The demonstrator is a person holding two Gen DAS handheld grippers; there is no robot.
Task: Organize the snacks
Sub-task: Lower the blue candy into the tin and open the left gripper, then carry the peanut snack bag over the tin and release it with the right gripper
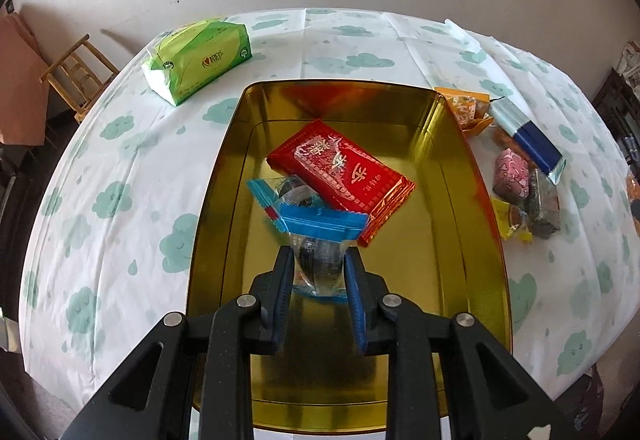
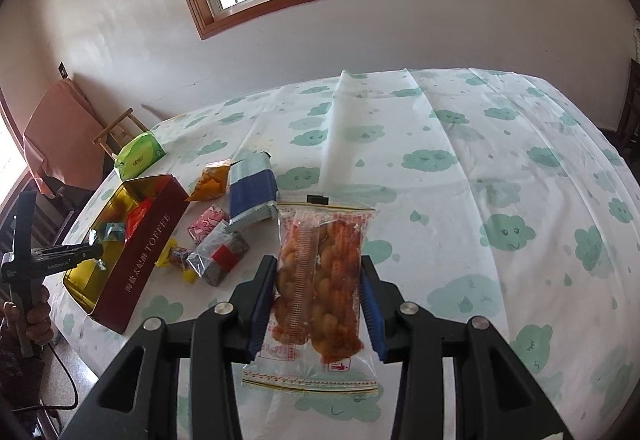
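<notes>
A gold-lined tin (image 1: 452, 144) stands open on the cloud-print tablecloth; in the right wrist view its dark red outer wall (image 2: 140, 252) reads TOFFEE. Inside lie a red packet (image 1: 340, 168) and a clear blue-edged packet (image 1: 280, 192). My left gripper (image 1: 319, 268) points down into the tin, shut on another clear blue-edged packet (image 1: 320, 224) that hangs just above the tin floor. My right gripper (image 2: 320, 280) is shut on a clear bag of orange fried snacks (image 2: 320, 252), held above the table to the right of the tin.
Loose snacks lie right of the tin: an orange packet (image 1: 466, 108), a blue-and-white packet (image 1: 528, 136), a pink one (image 1: 510, 172), a dark one (image 1: 542, 204), a yellow one (image 1: 508, 220). A green tissue pack (image 1: 196, 60) sits far left. A wooden chair (image 1: 76, 80) stands beyond the table edge.
</notes>
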